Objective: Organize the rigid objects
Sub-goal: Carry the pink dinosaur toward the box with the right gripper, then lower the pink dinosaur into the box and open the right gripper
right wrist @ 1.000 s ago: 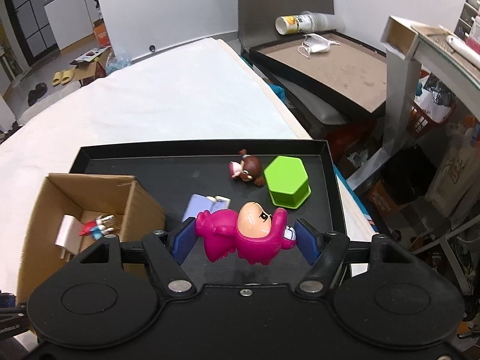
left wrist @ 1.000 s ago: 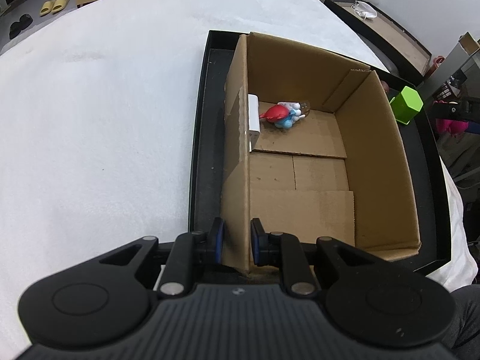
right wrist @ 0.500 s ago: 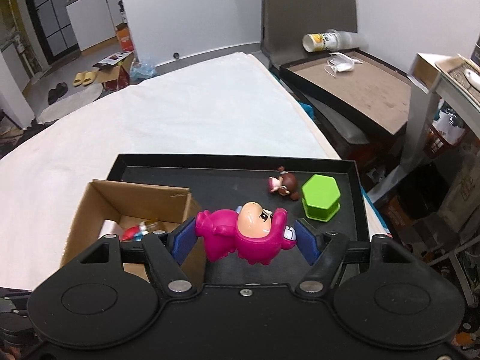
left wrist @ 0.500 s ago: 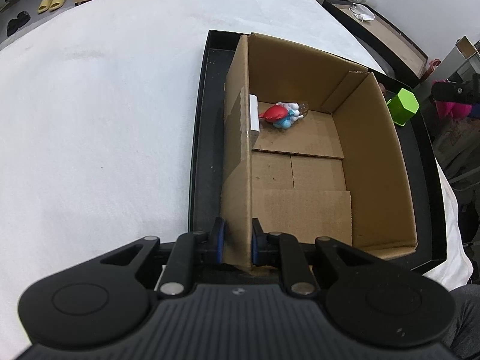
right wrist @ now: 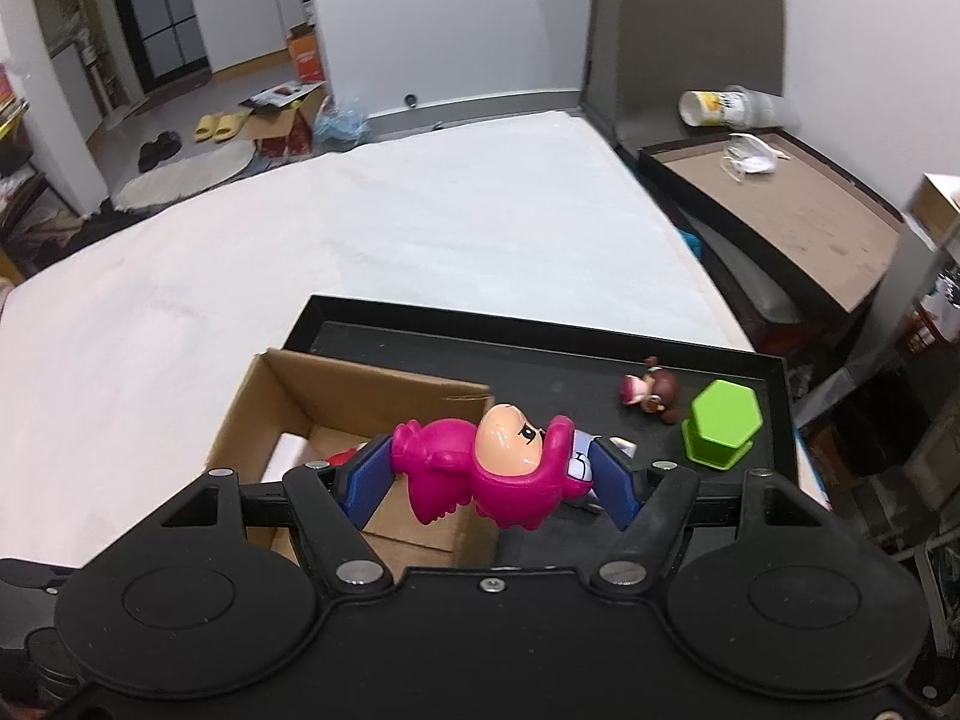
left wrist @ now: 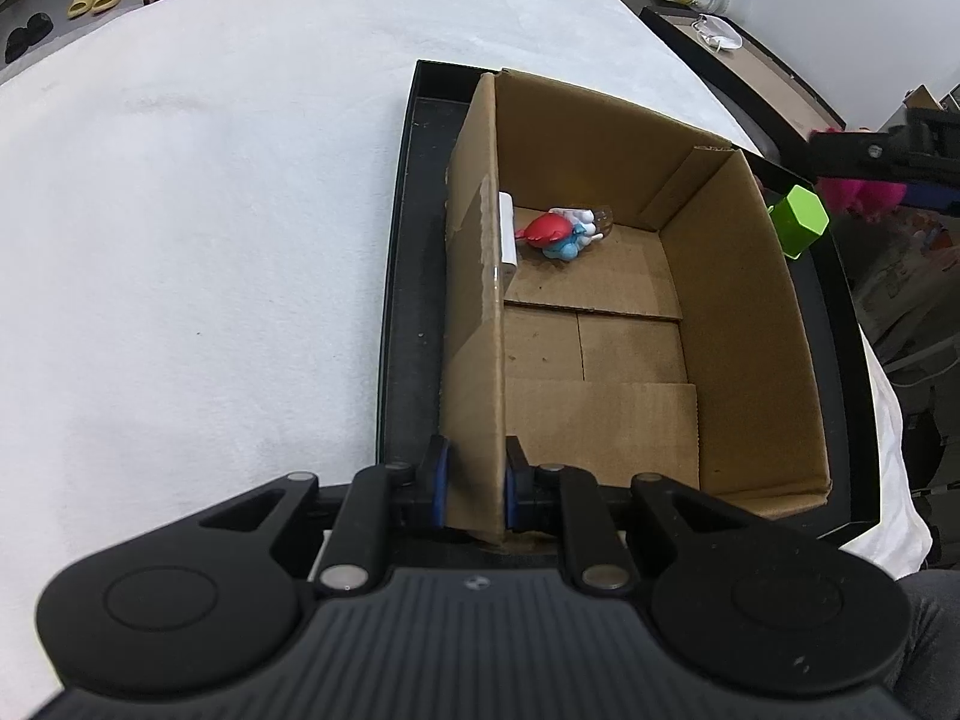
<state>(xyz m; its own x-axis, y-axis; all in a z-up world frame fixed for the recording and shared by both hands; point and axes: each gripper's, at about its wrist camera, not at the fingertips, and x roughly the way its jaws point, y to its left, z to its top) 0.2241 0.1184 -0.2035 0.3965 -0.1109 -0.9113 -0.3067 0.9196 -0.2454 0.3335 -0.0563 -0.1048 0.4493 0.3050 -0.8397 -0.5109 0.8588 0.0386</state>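
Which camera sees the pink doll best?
The right wrist view: the pink doll fills the middle, clamped in the right tool, face showing. The left wrist view catches only a pink scrap at its far right edge.

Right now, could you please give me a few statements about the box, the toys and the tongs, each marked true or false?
1. The left tongs are clamped on a wall of the cardboard box. True.
2. The right tongs are empty. False: they hold the pink figure.
3. The green hexagonal block lies inside the box. False: it stands on the black tray, outside the box.
4. A red and blue toy lies in the box. True.
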